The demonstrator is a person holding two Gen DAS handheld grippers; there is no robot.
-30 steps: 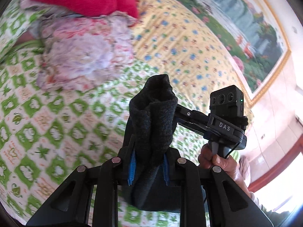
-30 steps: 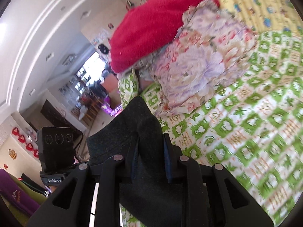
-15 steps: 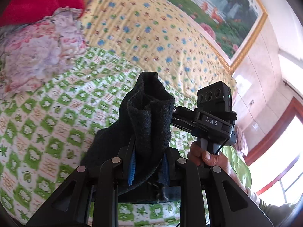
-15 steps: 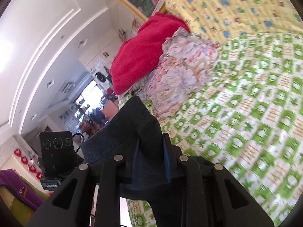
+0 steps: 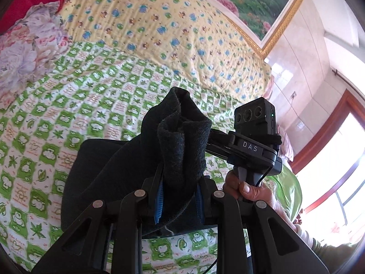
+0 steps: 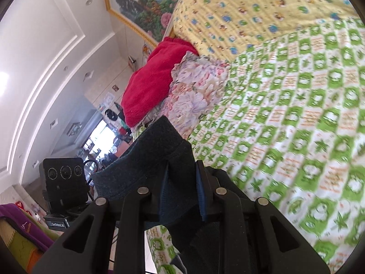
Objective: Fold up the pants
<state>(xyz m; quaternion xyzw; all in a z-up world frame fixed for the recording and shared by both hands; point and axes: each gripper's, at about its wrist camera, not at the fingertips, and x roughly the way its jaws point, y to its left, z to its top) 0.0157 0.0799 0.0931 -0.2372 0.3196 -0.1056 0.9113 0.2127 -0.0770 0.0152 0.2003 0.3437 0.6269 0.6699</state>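
With the left gripper (image 5: 179, 196) and the right gripper (image 6: 181, 196) each clamped narrowly on a bunched edge of the dark charcoal fleece pants (image 5: 180, 141), lifted above the green-and-white patterned bedspread (image 5: 68, 105), keep both level so the fabric lands flat.

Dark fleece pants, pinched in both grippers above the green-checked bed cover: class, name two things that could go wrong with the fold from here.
1. The dark fleece pants sit bunched in the left gripper, so layers may slip unevenly and skew the fold.
2. The right gripper holds only an edge; part of the cloth already lies on the green-checked bed cover, and dragging it could wrinkle it.
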